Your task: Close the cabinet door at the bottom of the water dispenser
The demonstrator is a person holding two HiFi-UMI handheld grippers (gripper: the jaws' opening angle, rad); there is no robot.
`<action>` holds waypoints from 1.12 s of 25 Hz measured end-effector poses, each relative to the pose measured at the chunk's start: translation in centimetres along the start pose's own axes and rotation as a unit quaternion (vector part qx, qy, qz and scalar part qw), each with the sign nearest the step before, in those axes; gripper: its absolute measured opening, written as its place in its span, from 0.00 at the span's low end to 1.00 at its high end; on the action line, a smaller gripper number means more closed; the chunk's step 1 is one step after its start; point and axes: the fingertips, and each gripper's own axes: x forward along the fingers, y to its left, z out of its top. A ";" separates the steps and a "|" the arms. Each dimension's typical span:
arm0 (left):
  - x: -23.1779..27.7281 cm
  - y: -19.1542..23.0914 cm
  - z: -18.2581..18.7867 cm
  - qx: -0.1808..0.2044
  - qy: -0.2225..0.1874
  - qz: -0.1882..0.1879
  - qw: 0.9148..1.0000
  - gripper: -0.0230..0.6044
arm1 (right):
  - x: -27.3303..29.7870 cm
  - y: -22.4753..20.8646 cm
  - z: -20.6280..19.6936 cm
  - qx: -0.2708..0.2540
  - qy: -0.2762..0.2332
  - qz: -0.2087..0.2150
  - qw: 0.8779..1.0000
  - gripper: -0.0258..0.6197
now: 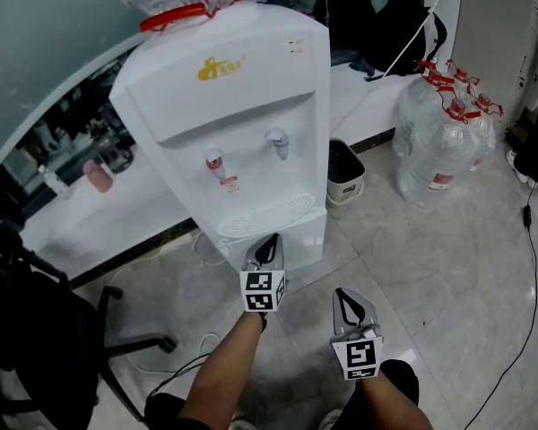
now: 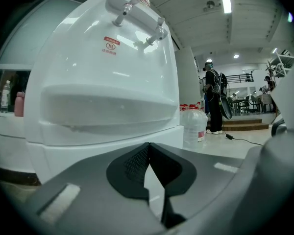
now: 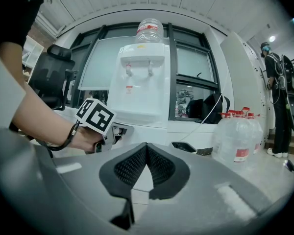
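The white water dispenser point(image 1: 242, 106) stands on the floor with a bottle on top. Its bottom cabinet door point(image 1: 303, 238) looks flush with the body, and in the left gripper view it fills the space below the drip tray point(image 2: 83, 153). My left gripper point(image 1: 267, 249) is shut with nothing in it, its tips point(image 2: 150, 144) close against the cabinet front; I cannot tell whether they touch. My right gripper point(image 1: 348, 306) is shut and empty too, held further back and to the right. In its own view the tips point(image 3: 146, 144) point at the dispenser point(image 3: 139, 84) and the left gripper's marker cube point(image 3: 96, 116).
Several large water bottles point(image 1: 444, 137) stand to the right against the wall, and a small bin point(image 1: 345, 173) sits beside the dispenser. An office chair point(image 1: 36, 330) is at the left. Cables point(image 1: 527, 267) cross the floor. A person point(image 2: 213, 102) stands far off.
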 end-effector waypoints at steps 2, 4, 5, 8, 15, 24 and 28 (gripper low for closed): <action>0.1 0.0 -0.1 0.000 0.001 0.000 1.000 0.07 | 0.0 -0.1 -0.1 0.000 0.001 -0.001 1.000 0.04; 0.2 0.0 -0.4 0.000 0.004 0.000 1.000 0.07 | -0.1 -0.1 -0.1 0.002 0.002 -0.002 1.000 0.04; 0.3 0.1 -0.5 0.000 0.004 0.001 1.000 0.07 | -0.1 -0.1 -0.1 0.002 0.002 -0.002 1.000 0.04; 0.4 0.5 -0.4 0.002 0.002 0.006 1.000 0.07 | -0.1 -0.1 0.0 -0.003 0.001 -0.004 1.000 0.04; -0.4 -0.2 -0.3 -0.003 -0.003 -0.003 1.000 0.07 | 0.0 0.0 0.3 -0.009 -0.003 -0.007 1.000 0.04; -5.0 -1.9 0.8 -0.010 -0.026 -0.039 0.999 0.07 | 0.2 1.7 2.3 -0.043 -0.021 0.004 0.999 0.04; -8.5 -2.2 3.3 -0.031 -0.056 -0.052 0.997 0.07 | -0.4 2.8 3.5 -0.046 -0.022 0.005 0.999 0.04</action>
